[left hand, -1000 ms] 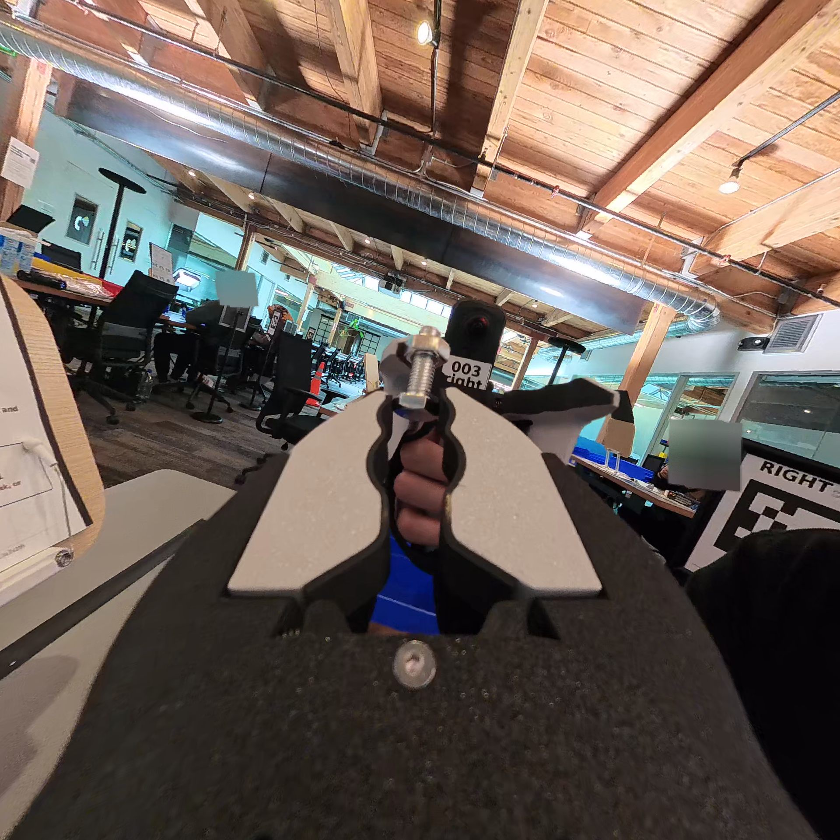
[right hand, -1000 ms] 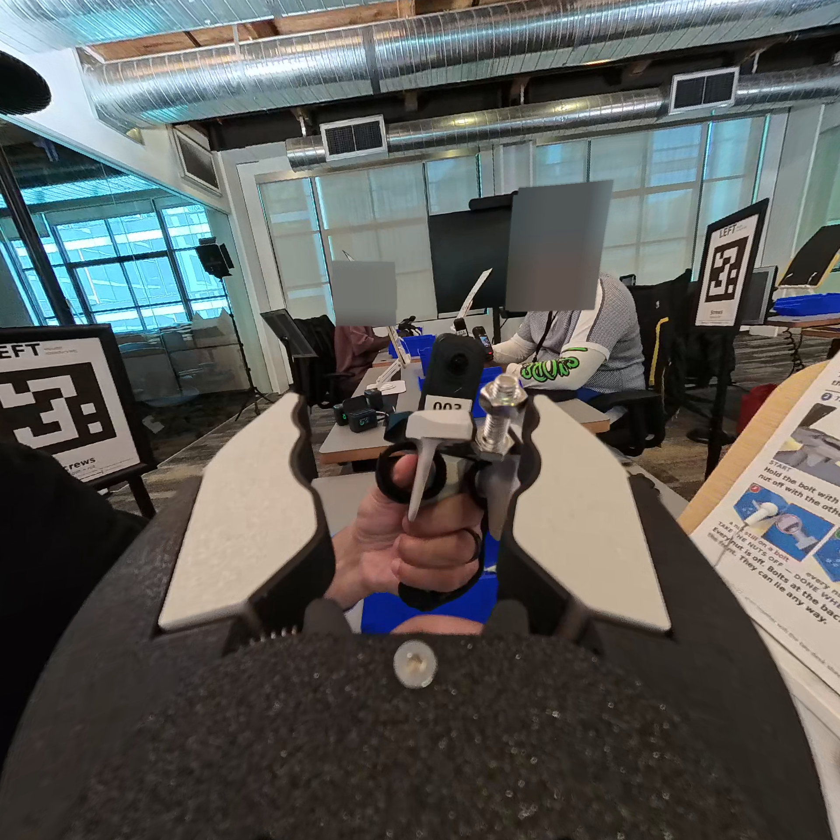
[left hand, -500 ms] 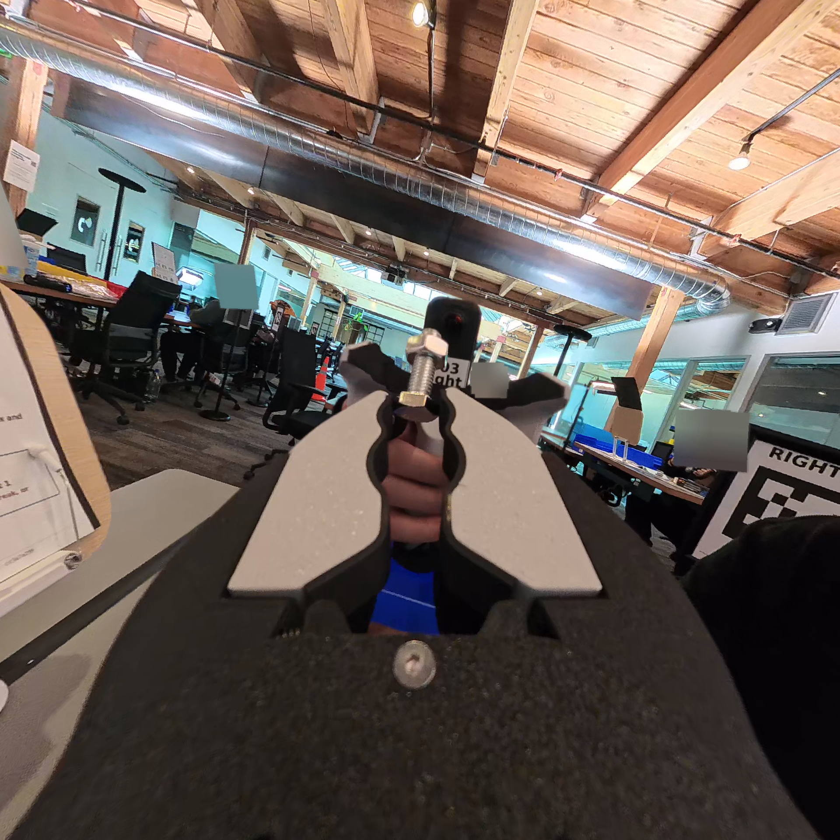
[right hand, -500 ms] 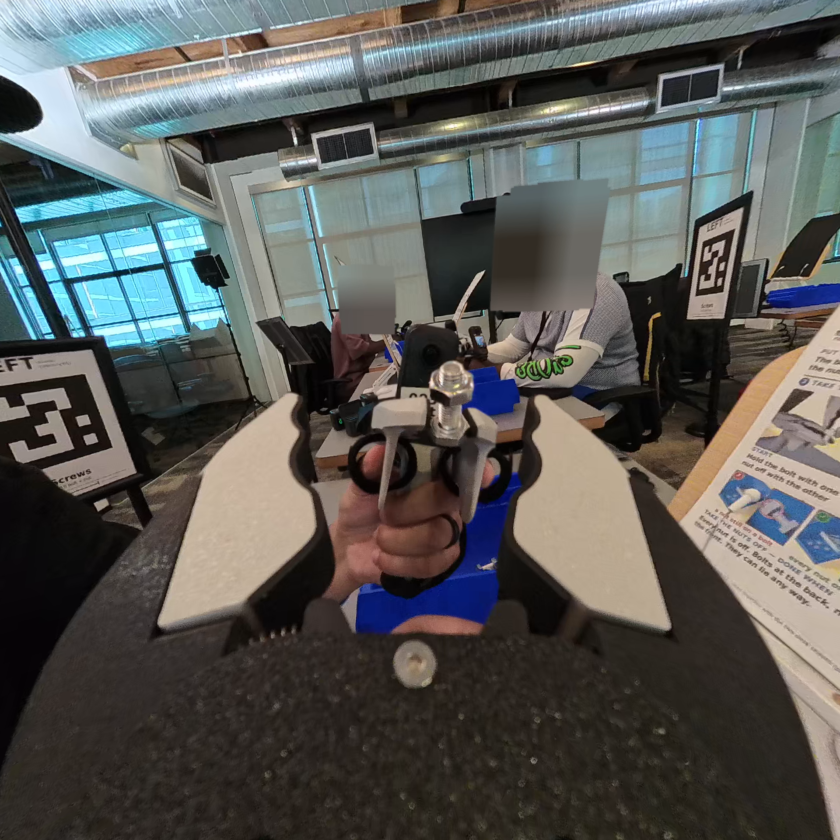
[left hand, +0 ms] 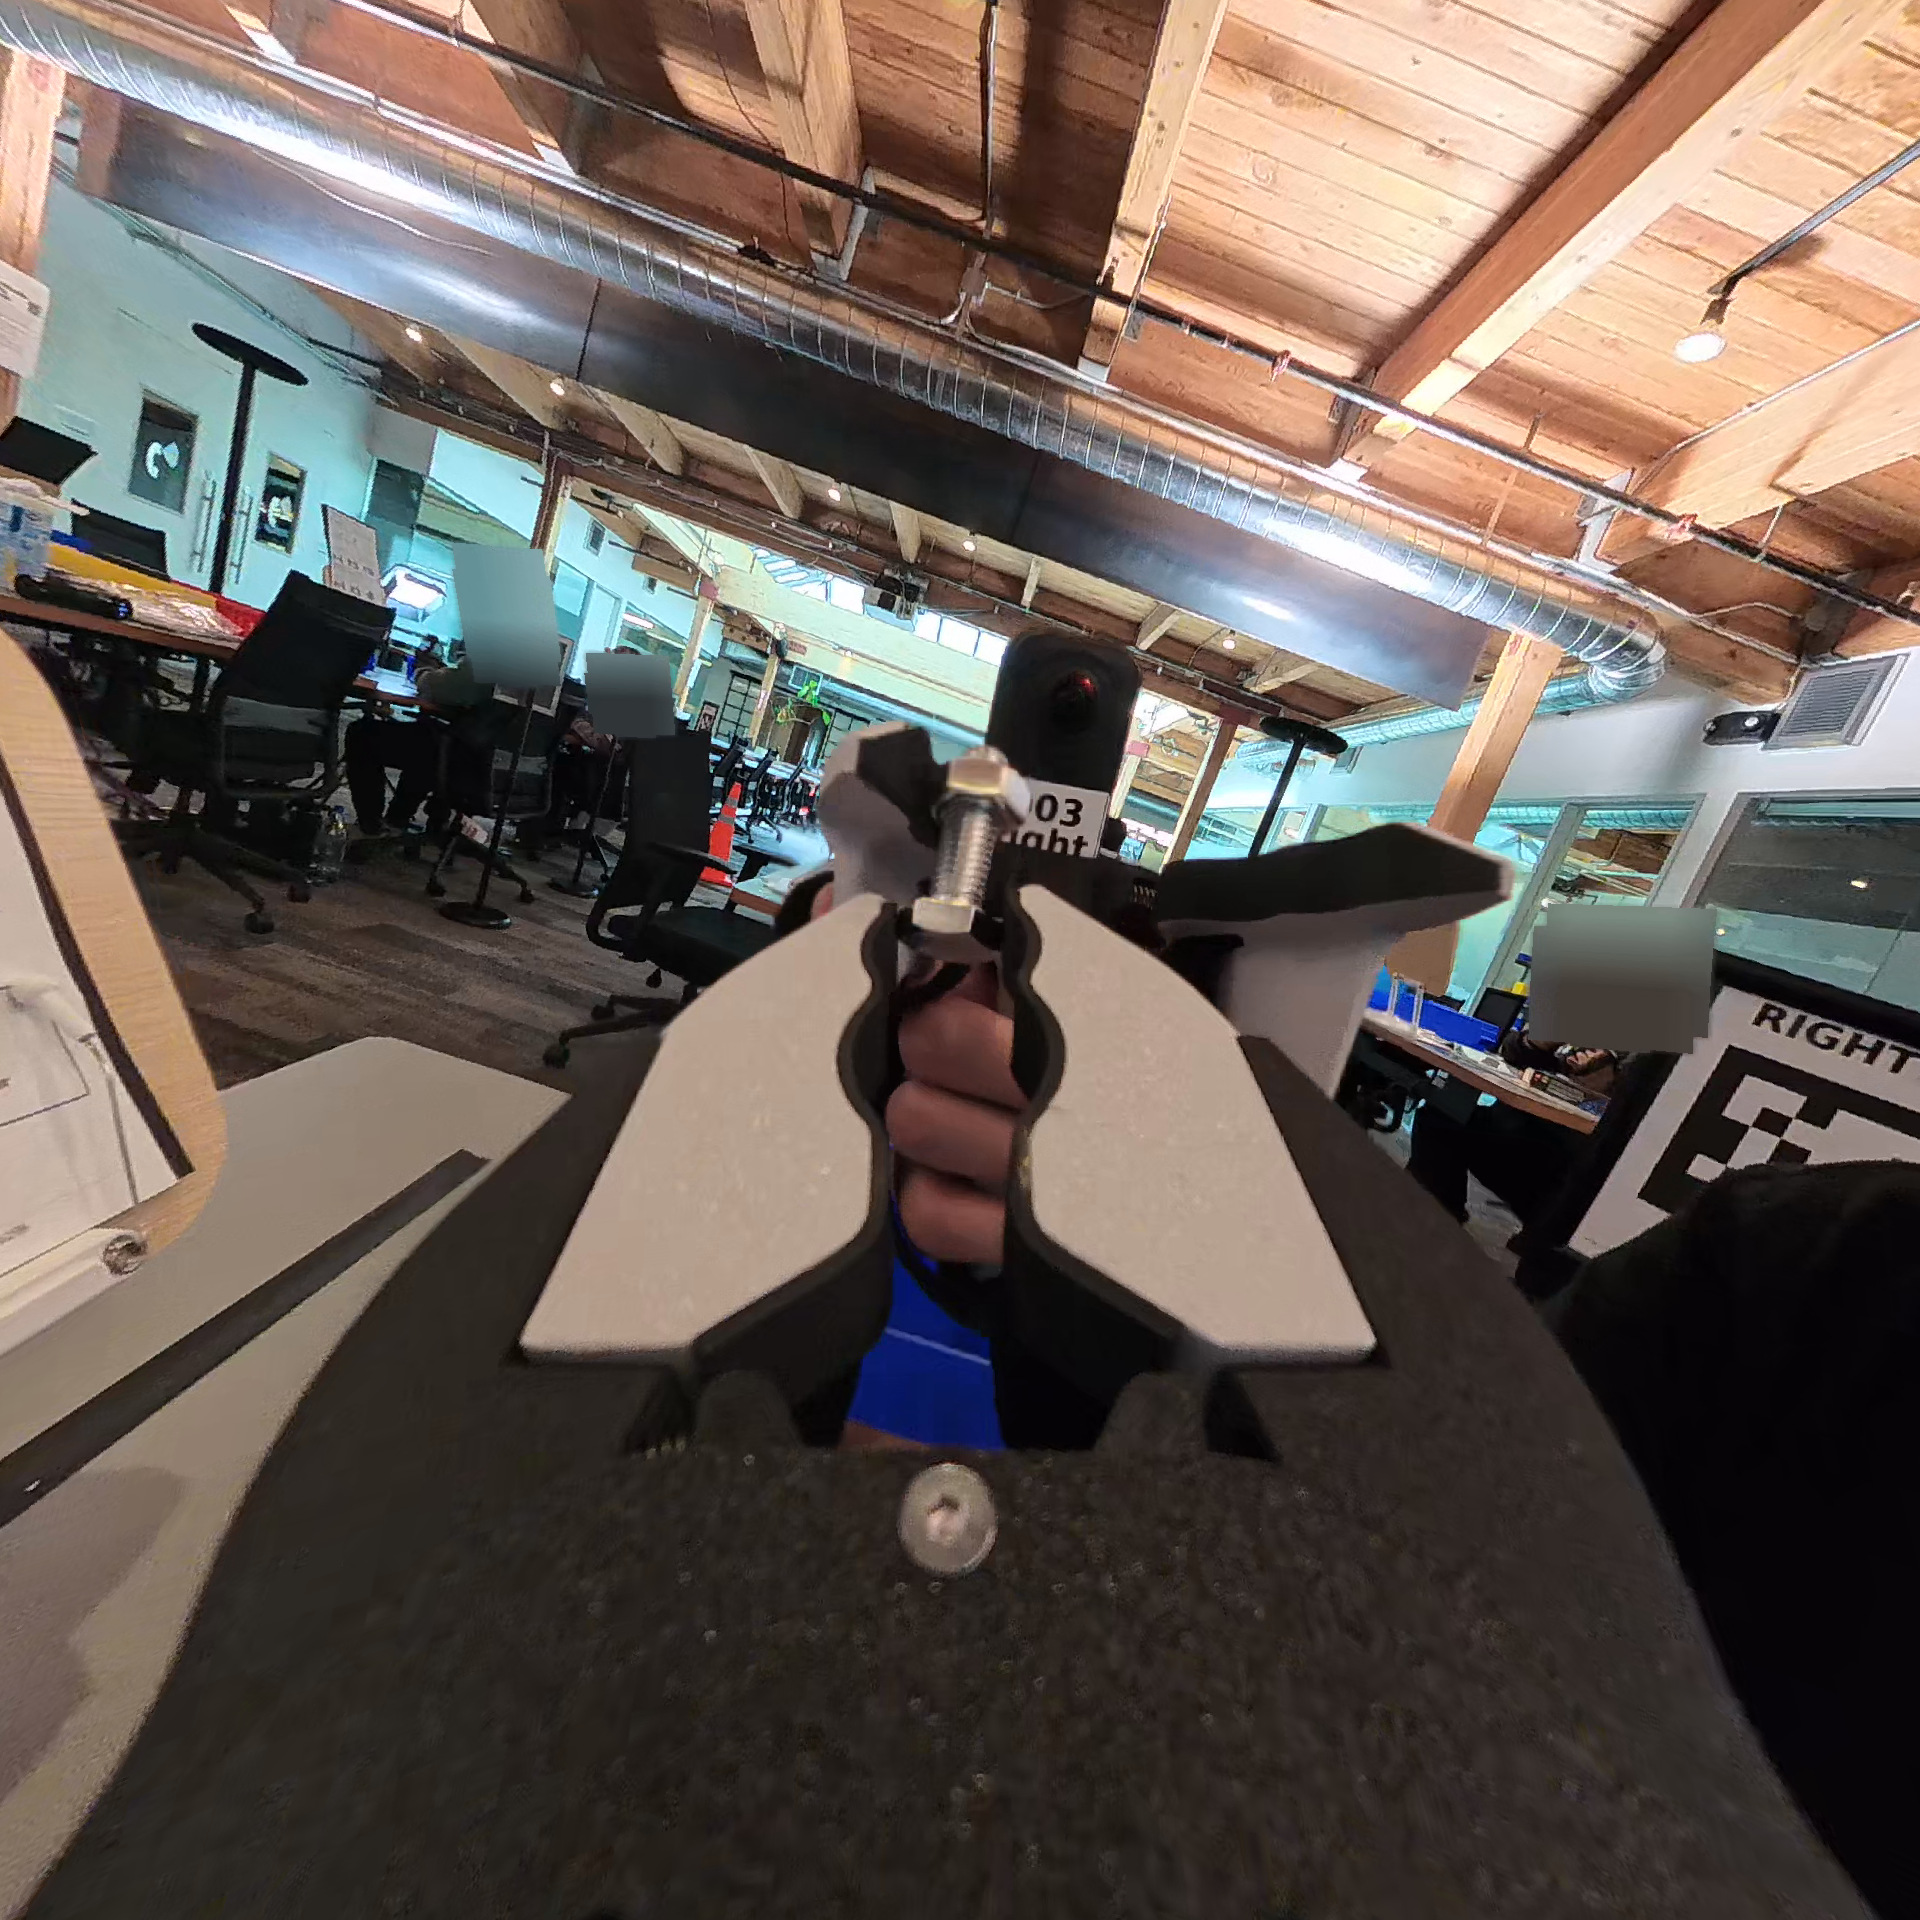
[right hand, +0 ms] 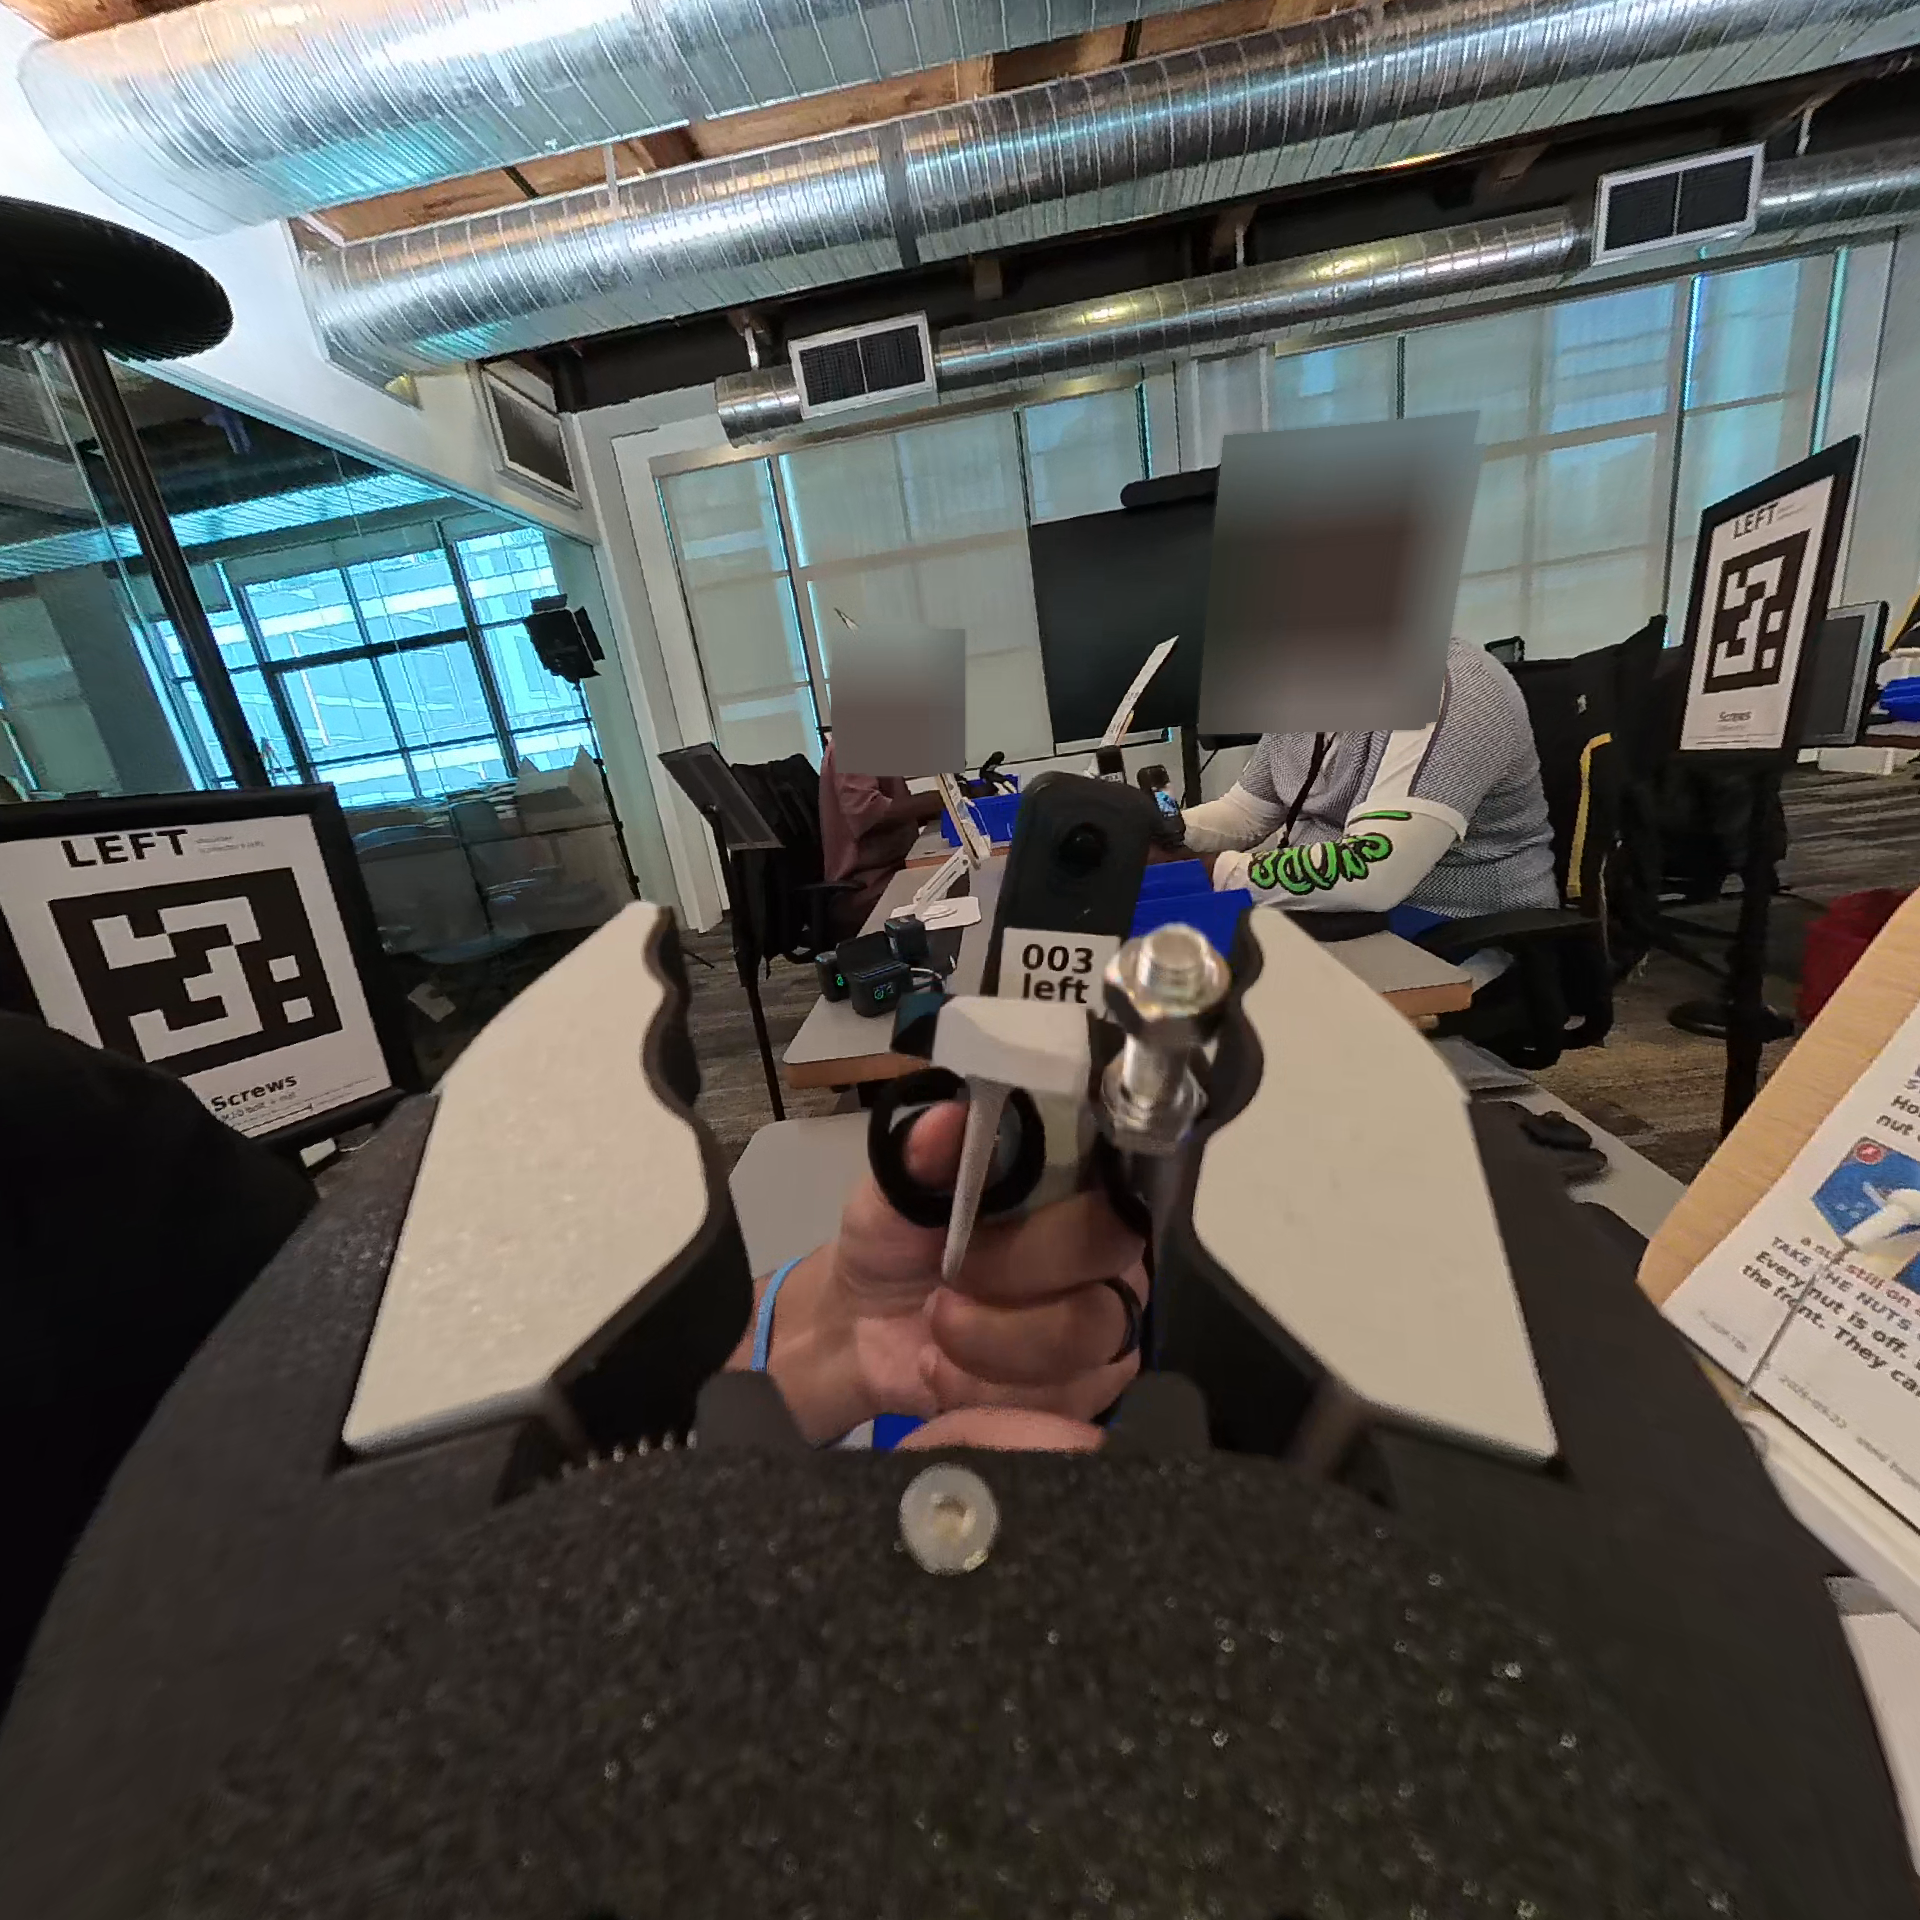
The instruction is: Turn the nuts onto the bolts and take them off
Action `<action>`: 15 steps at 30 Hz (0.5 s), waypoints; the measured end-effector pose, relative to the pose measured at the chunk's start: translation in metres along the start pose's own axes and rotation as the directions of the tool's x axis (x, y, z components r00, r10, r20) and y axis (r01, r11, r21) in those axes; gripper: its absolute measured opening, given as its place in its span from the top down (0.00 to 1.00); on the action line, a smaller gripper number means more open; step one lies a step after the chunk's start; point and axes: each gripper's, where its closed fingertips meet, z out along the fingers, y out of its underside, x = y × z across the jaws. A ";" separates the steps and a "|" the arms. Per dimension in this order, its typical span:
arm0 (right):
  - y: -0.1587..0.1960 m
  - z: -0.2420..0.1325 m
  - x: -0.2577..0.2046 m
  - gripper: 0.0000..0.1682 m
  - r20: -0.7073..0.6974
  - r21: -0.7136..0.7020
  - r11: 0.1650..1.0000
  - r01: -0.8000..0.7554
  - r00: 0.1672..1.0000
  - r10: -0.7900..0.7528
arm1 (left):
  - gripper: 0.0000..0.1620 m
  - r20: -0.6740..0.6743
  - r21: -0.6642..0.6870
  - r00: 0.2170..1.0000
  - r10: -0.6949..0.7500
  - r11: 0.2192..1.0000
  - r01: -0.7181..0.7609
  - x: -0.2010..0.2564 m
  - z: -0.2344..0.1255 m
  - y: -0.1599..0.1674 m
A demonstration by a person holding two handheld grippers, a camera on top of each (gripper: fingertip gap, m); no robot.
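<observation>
One bolt [left hand: 964,850] shows, with one nut [left hand: 983,777] on the far end of its thread and a hex head [left hand: 943,918] at the near end. Two grippers show. The left gripper [left hand: 951,925] has its jaws drawn narrow, pinching the bolt by the hex head, so the shaft sticks up toward 12 o'clock, tilted slightly to 1. The right gripper [right hand: 961,997] has its jaws spread wide; the bolt [right hand: 1151,1049] sits just inside its right finger [right hand: 1340,1174], at about 1 o'clock from the middle of the right wrist view. Whether that finger touches the nut [right hand: 1164,971] cannot be told.

One hand [right hand: 966,1320] wraps the handle of the left gripper, seen in the right wrist view; fingers [left hand: 951,1122] of the other hand show between the left jaws.

A grey table [left hand: 312,1122] lies at 9 o'clock in the left view, with one wooden-edged instruction board [left hand: 94,1039] standing on it. Two black-and-white marker signs [right hand: 197,966] stand in the right view, one in the left [left hand: 1787,1112]. The room is an open office with a wooden beam ceiling [left hand: 1351,156], silver ducts [right hand: 935,156], black chairs [left hand: 281,707], large windows [right hand: 1351,499], and two seated people [right hand: 1403,821] at desks.
</observation>
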 end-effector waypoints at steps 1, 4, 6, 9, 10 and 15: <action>0.001 0.001 0.001 0.42 -0.004 0.001 1.000 -0.004 1.000 0.004 | 0.89 0.002 -0.016 1.000 0.003 1.000 -0.003 0.000 0.003 0.004; 0.001 0.000 0.004 0.43 -0.008 -0.001 1.000 -0.002 1.000 0.002 | 0.89 -0.011 -0.016 1.000 -0.011 1.000 0.011 0.001 0.005 0.006; -0.001 -0.005 0.007 0.43 -0.032 0.002 1.000 0.011 0.999 -0.011 | 0.89 -0.006 -0.002 1.000 -0.004 1.000 0.004 0.001 0.002 0.002; -0.006 -0.013 0.011 0.43 -0.057 0.008 1.000 0.022 0.998 -0.021 | 0.89 0.000 0.037 1.000 0.003 0.999 -0.003 0.001 -0.008 -0.011; -0.008 -0.015 0.011 0.44 -0.055 0.009 1.000 0.020 0.998 -0.019 | 0.89 0.003 0.050 1.000 0.008 0.999 -0.008 0.001 -0.011 -0.016; -0.004 -0.009 0.002 0.44 -0.018 -0.010 1.000 0.012 1.000 -0.012 | 0.89 0.014 0.069 1.000 0.012 0.998 -0.013 -0.001 -0.019 -0.024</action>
